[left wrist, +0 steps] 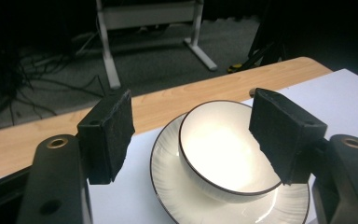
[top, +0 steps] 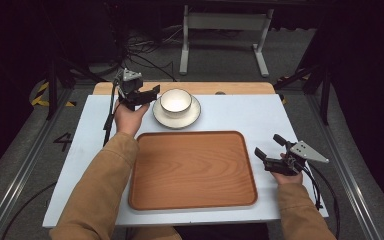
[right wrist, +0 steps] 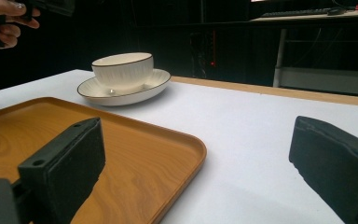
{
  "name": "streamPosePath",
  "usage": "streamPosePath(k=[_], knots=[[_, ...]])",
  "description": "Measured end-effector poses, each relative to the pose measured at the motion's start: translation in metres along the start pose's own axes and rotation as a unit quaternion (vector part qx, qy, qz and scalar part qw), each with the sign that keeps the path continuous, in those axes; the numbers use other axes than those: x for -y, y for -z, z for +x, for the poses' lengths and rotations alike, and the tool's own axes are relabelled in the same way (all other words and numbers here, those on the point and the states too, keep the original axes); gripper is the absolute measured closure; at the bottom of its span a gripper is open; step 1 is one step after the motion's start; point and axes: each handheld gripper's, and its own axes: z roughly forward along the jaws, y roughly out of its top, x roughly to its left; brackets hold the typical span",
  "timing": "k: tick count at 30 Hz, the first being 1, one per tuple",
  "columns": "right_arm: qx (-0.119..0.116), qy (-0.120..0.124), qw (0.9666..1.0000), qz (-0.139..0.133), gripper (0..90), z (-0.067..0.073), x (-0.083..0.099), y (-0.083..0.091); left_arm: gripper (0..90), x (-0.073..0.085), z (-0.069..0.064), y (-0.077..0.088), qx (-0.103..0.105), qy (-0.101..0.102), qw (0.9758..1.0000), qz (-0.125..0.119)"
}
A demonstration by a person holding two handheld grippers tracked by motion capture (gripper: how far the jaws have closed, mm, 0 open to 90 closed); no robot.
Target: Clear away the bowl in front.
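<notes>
At the far left of the table [top: 80,150], left gripper [top: 147,95] held just beside the saucer [top: 192,118], jaws pointing toward the bowl [top: 176,100]. Jaws fairly wide, nothing between the pads; in the left gripper view the gripper [left wrist: 193,135] sits above and in front of the bowl [left wrist: 223,144], one pad [left wrist: 109,133] off to the left of the saucer [left wrist: 168,186], the other over the bowl's right rim, whether touching cannot be told. Bowl white with dark rim, upright, sitting centred in the white saucer, on the white table top near the far wooden edge. Next right, a wooden tray [top: 192,170] lies flat in the middle of the table, nearer the person than the saucer, close but apart from it. Far right, right gripper [top: 269,146] rests just off the tray's right edge, well apart from the bowl, jaws wide, holding nothing. Right gripper view: gripper [right wrist: 193,158] with tray corner [right wrist: 168,140] and bare table between its pads, bowl [right wrist: 122,67] and saucer [right wrist: 121,91] farther off, left hand [right wrist: 4,23] at top left.
</notes>
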Motion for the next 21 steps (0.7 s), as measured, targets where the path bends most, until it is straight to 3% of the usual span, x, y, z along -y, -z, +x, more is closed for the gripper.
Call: streamPosePath(k=[7,15,21], knots=[[-0.002,-0.003,1.0000,-0.001,4.0,0.000,0.000,0.000,33.8,-0.003,0.001,-0.014,-0.009,0.034,0.9984,0.044],[-0.004,-0.009,0.9999,-0.002,4.1,-0.001,0.000,0.000,33.5,-0.004,-0.002,-0.029,-0.018,0.037,0.9973,0.061],[-0.007,-0.017,0.9998,-0.005,4.1,-0.002,0.000,0.002,34.3,0.001,-0.001,-0.044,-0.015,0.053,0.9961,0.068]])
